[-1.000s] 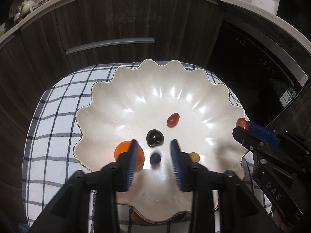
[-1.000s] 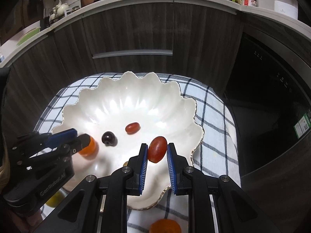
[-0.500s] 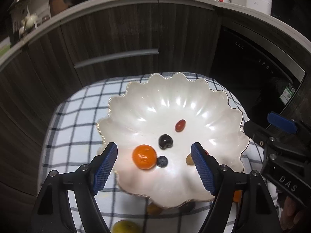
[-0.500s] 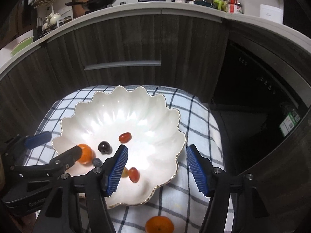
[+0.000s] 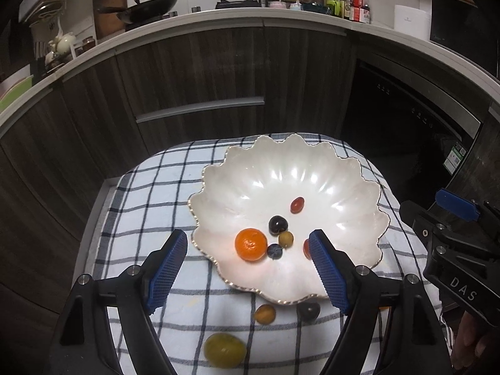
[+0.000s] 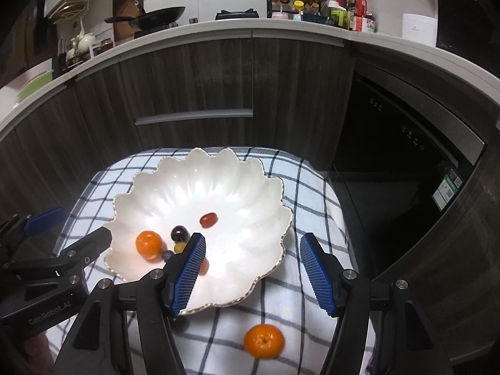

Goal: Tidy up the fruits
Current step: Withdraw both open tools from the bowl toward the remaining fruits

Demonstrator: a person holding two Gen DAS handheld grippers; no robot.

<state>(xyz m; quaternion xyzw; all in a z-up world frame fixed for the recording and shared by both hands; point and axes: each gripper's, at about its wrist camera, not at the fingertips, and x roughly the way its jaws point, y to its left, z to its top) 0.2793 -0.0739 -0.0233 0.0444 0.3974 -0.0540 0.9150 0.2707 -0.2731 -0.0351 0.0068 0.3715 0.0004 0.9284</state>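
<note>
- My left claw [image 5: 250, 265] stands wide, nothing between its blue pads [image 5: 167, 268]; it hangs above the near rim of the bowl [image 5: 281, 175].
- My right claw [image 6: 253, 273] also stands wide and empty, over the bowl's right near edge and the cloth [image 6: 312, 187].
- The bowl is white, scalloped, with a thin gilt rim, and sits on a checked cloth.
- In the bowl, clustered near the front: a tangerine [image 5: 251, 244], a dark cherry [image 5: 278, 224], a small yellow-green fruit [image 5: 286, 239] and a blueberry [image 5: 274, 251], the last three close together, the blueberry just beside the tangerine.
- A red grape tomato [image 5: 297, 204] lies apart, further back in the bowl.
- Another red fruit [image 5: 306, 247] lies in the bowl, half hidden behind my left claw's right pad.
- Outside the bowl, on the cloth near its front rim: a small orange-brown fruit [image 5: 264, 313], a dark fruit [image 5: 308, 311], and a larger yellow-green fruit [image 5: 225, 350], blurred.
- A second tangerine [image 6: 264, 341] lies on the cloth in front of the bowl, between my right claw's fingers as seen, well below them.
</note>
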